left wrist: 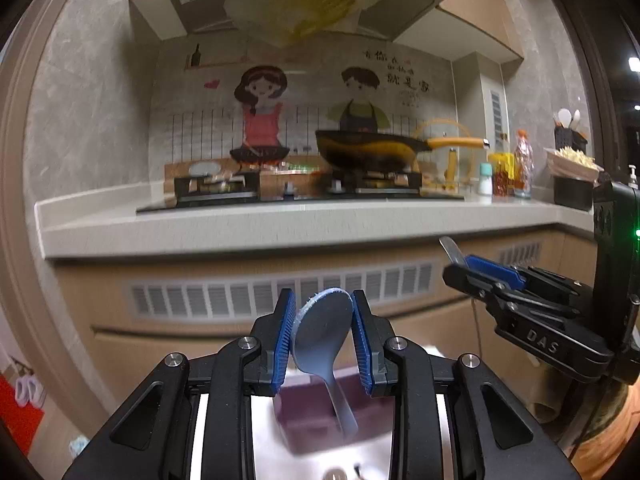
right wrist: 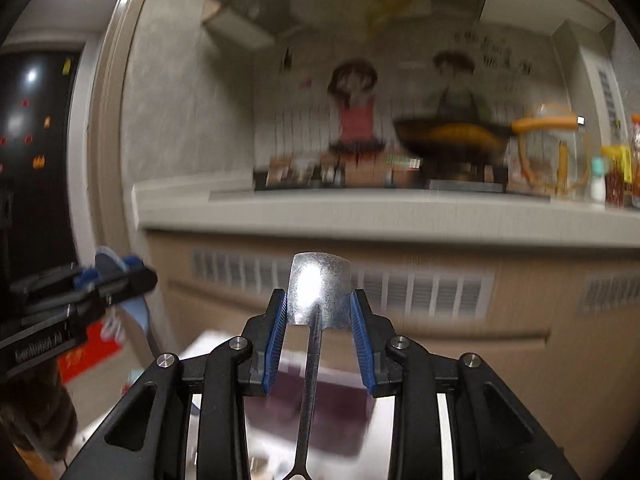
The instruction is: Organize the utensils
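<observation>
left gripper [left wrist: 323,334]: fingers clamped on blue-grey spoon [left wrist: 322,330], bowl up. right gripper [right wrist: 319,338]: fingers clamped on metal spatula [right wrist: 319,290], blade up.

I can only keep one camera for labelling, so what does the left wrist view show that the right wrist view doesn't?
Only the left wrist view: the blue-grey rice paddle clamped head-up in the left hand-held gripper, and the black utensil holder. Only the right wrist view: the metal spatula filling the right hand-held gripper, and a dark doorway at left. Both: the wok, counter, purple bin.
</observation>
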A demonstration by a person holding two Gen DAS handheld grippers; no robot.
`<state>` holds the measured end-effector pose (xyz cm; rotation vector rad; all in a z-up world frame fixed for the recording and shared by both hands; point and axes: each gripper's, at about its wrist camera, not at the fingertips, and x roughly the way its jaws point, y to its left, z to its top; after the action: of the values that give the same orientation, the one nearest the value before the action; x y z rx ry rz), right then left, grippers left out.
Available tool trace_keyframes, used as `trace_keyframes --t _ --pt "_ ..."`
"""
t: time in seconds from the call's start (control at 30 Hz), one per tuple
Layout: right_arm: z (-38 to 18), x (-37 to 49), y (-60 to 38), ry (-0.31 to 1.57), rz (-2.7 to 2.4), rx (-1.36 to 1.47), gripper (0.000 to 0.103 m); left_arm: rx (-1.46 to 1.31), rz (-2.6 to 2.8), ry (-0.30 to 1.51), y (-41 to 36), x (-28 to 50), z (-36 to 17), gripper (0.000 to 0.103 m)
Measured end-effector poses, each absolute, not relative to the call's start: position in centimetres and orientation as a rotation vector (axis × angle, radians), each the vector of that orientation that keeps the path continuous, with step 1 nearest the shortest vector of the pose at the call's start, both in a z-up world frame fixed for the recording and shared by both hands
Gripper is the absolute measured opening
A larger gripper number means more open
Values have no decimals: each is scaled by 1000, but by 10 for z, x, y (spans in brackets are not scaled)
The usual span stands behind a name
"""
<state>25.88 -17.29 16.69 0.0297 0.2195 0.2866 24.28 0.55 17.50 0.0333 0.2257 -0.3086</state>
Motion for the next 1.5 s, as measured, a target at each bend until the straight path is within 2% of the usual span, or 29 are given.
trace_keyframes --t 0.17,0.33,0.6,1.03,1.13,1.23,1.3,1.37,1.5 --pt "174 294 -168 120 259 62 29 23 -301 210 5 289 178 29" --pt "152 326 -154 68 201 56 30 8 -304 242 2 326 158 29" --pt "83 375 -136 168 122 16 30 -28 -279 397 10 377 105 29" --pt "18 367 -128 315 131 -74 30 -42 -242 679 50 359 15 30" --pt "14 355 -125 342 144 -100 30 -33 -240 731 58 342 -3 35" --pt "15 340 -124 352 143 -109 36 -25 -241 763 65 327 -12 45" --pt "18 328 -126 357 138 -113 46 -16 -241 783 71 314 -19 51" --pt "21 315 -126 378 137 -108 52 -5 -236 795 75 299 -25 57" --pt "26 285 -137 446 167 -120 64 -4 -251 817 80 270 -34 60"
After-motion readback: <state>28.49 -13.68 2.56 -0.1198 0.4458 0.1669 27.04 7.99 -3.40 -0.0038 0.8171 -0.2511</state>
